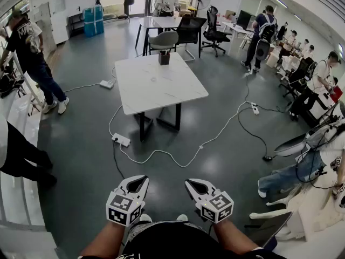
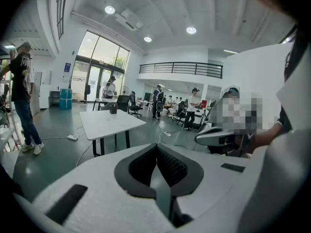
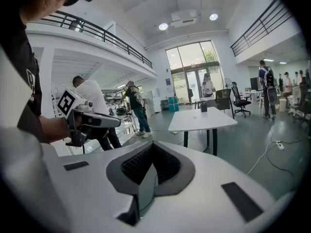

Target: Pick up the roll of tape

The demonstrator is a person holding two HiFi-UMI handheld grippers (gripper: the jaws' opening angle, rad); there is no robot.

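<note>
A small dark cylinder (image 1: 164, 58), the only thing on the white table (image 1: 156, 85), stands at the table's far edge; it is too far off to tell whether it is the roll of tape. It also shows in the left gripper view (image 2: 112, 109) and the right gripper view (image 3: 204, 108). Low in the head view, close to the person's body and well short of the table, my left gripper (image 1: 144, 178) and right gripper (image 1: 188, 181) hover above the grey floor. Each has its jaws closed tip to tip with nothing between them (image 2: 156, 145) (image 3: 151, 144).
A white cable with power strips (image 1: 121, 140) (image 1: 107, 83) winds over the floor around the table. Chairs (image 1: 163, 40) and another table stand behind it. A person (image 1: 32, 58) stands at the left; several people sit at desks on the right (image 1: 318, 85).
</note>
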